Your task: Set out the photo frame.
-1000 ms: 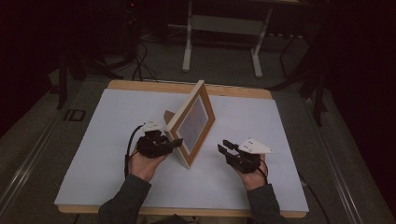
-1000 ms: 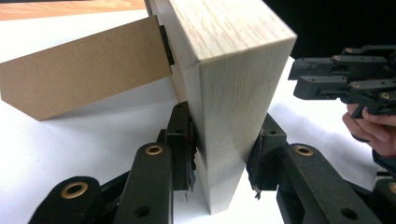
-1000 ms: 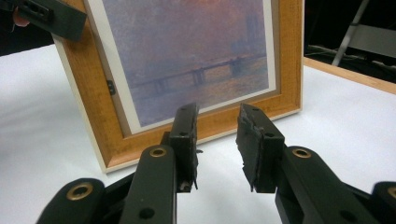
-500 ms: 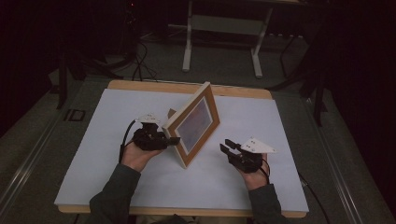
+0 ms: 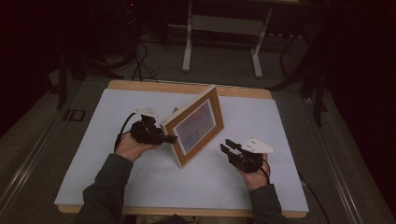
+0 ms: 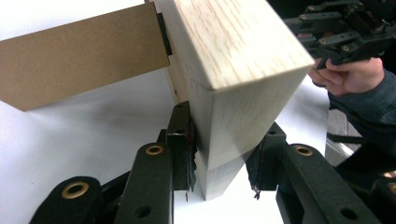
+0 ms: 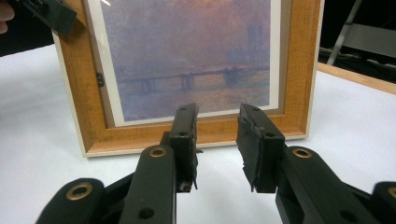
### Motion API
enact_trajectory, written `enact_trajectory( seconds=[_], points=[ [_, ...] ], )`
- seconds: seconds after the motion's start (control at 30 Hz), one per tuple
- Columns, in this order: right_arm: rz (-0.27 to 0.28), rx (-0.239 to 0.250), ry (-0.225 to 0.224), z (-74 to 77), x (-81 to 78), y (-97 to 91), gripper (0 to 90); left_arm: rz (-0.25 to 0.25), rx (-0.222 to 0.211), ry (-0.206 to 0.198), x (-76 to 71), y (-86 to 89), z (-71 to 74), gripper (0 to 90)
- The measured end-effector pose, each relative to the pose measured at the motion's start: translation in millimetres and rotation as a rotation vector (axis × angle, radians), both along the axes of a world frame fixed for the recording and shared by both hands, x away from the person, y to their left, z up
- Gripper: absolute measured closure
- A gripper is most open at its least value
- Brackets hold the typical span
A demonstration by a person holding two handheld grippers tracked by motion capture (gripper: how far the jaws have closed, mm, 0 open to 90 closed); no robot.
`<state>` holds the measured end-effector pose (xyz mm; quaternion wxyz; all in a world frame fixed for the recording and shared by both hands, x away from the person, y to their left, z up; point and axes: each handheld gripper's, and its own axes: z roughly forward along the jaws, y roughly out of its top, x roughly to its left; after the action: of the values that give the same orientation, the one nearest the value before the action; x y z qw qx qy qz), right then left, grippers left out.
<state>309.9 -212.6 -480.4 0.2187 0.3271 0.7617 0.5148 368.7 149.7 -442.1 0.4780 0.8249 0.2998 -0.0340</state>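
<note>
A wooden picture frame (image 5: 198, 125) with a hazy river painting stands upright and angled on the white table top (image 5: 93, 163). My left gripper (image 5: 169, 138) is shut on the frame's left edge; in the left gripper view its pads (image 6: 183, 140) press both sides of the pale wood edge (image 6: 233, 70), beside the brown easel back (image 6: 84, 51). My right gripper (image 5: 227, 145) is held just above the table to the right of the frame, open, with nothing between its fingers. In the right gripper view it (image 7: 217, 140) points at the frame's lower rail (image 7: 187, 133).
The wooden table edge (image 5: 187, 87) runs along the far side. Beyond it on the floor are a white metal stand (image 5: 219, 46) and dark cables (image 5: 140, 65). The white surface spreads wide on both sides of the frame.
My left hand has drawn the frame's left edge a little left and away, and the frame has swung to face the near side more. The right gripper has stayed put.
</note>
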Motion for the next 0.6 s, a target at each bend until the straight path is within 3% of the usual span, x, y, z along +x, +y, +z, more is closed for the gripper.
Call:
enact_trajectory(
  seconds=[0.13,0.43,0.6],
  points=[
    [0.000,0.001,-0.001,0.2,-0.1,-0.4,67.1,0.040,-0.013,-0.013,-4.7,-1.0,-1.7,68.0],
    [0.003,0.002,-0.001,-0.7,-0.7,0.2,66.8,0.251,-0.010,-0.107,-29.8,-16.3,-8.0,64.6],
    [-0.001,0.005,-0.005,-0.1,-0.9,-1.0,66.7,0.370,-0.069,-0.107,-39.6,-21.3,-13.1,67.9]
  ],
)
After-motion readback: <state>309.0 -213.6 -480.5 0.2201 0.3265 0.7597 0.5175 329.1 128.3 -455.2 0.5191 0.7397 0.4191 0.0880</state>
